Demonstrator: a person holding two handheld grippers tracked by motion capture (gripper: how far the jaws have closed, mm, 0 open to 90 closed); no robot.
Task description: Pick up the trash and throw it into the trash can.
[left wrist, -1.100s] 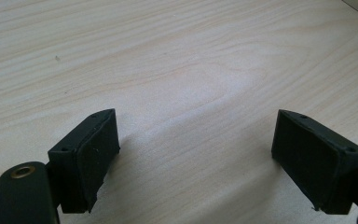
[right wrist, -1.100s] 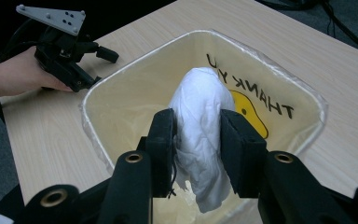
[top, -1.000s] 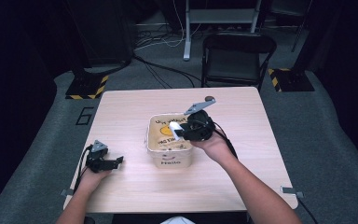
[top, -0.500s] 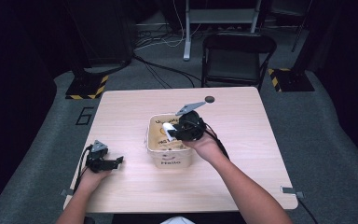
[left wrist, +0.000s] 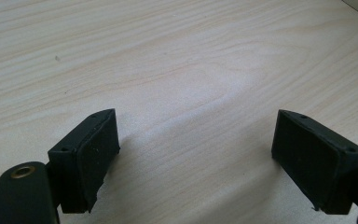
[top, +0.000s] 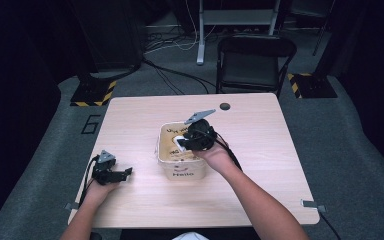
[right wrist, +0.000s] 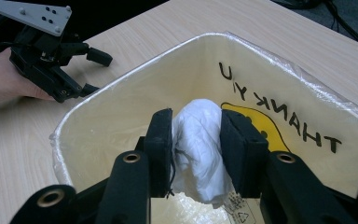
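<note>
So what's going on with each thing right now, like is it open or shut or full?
Right gripper: shut on the crumpled white paper wad, held over the bin.
Crumpled white paper wad: squeezed between the fingers, not dropped yet.
Cream plastic-lined bin with "THANK YOU" print: upright, open on top.
Left gripper: open, holding nothing, low over the table.
Light wooden table: bare around the bin.
Black folding chair: unfolded, nobody sitting.

Pale matt wood-grain tabletop [left wrist: 205, 60]; cream bin [right wrist: 135, 107] lined with glossy thin plastic film; crumpled white wad [right wrist: 198, 140], paper or plastic; tongs [right wrist: 196, 149] with matt black rubbery pads [left wrist: 91, 154].
</note>
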